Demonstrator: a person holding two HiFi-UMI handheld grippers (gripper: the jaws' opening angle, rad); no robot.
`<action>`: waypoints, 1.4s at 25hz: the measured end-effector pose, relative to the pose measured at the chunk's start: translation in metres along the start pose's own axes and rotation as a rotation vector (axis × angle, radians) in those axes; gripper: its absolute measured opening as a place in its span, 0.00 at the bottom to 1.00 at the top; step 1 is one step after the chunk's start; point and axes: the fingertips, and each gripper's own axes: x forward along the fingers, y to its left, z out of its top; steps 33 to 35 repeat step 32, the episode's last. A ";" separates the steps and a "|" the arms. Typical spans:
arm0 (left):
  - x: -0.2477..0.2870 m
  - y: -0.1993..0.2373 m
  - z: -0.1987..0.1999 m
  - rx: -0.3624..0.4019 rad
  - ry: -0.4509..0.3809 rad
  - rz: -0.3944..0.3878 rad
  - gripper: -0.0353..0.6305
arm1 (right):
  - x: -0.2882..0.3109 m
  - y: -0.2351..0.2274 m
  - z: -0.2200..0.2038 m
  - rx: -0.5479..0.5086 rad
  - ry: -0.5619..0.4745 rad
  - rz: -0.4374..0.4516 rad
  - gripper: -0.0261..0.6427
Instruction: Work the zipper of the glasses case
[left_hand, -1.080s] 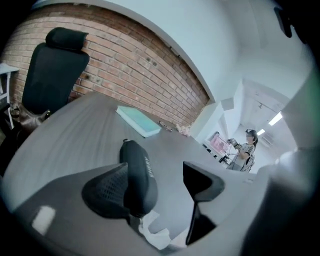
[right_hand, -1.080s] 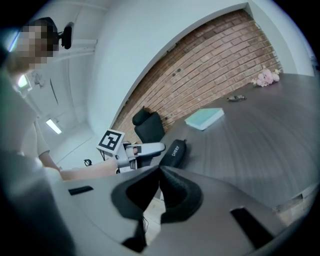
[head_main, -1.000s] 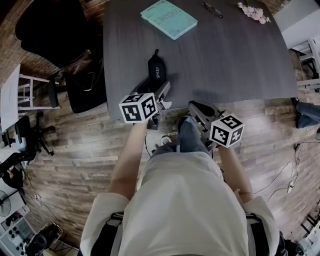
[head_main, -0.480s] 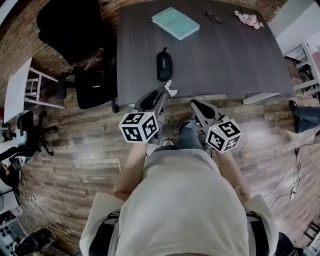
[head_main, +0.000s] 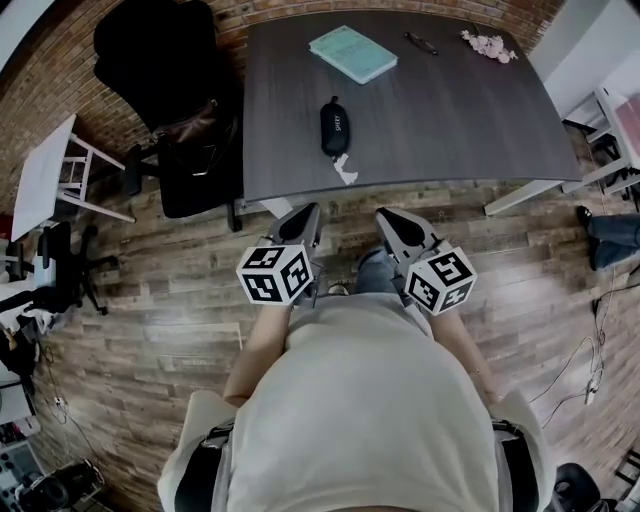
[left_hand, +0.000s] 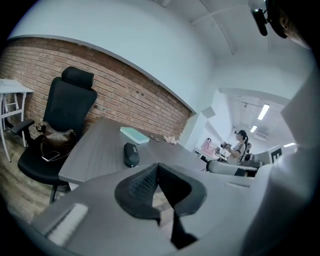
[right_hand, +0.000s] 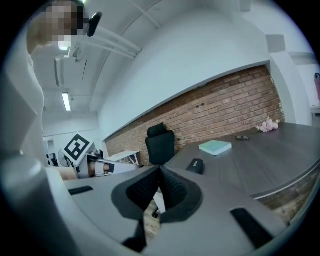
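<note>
The black glasses case (head_main: 334, 127) lies on the dark table (head_main: 450, 120), near its front edge, with nothing touching it. It also shows in the left gripper view as the glasses case (left_hand: 131, 154) and in the right gripper view as the glasses case (right_hand: 195, 165). My left gripper (head_main: 298, 224) is held off the table, over the floor; its jaws are closing and its pads (left_hand: 145, 182) meet with nothing between them. My right gripper (head_main: 396, 222) hangs beside it, also short of the table, shut and empty (right_hand: 160, 172).
A white scrap (head_main: 343, 170) lies just in front of the case. A teal book (head_main: 352, 53), a small dark item (head_main: 420, 43) and pink flowers (head_main: 487, 44) sit at the table's far side. A black office chair (head_main: 160, 70) with a bag (head_main: 195, 125) stands left.
Both grippers have drawn back from the table's edge to over the floor. The left gripper, which was beside the case, has left it and closed its jaws.
</note>
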 end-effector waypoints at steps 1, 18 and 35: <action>-0.003 -0.001 -0.001 0.000 0.000 -0.006 0.07 | -0.001 0.002 -0.001 0.001 0.003 -0.001 0.05; -0.004 -0.016 0.006 0.006 -0.006 -0.053 0.07 | -0.009 -0.002 0.004 0.043 -0.033 -0.034 0.04; 0.008 -0.015 0.016 0.001 -0.009 -0.070 0.07 | -0.001 -0.019 0.016 0.057 -0.051 -0.036 0.04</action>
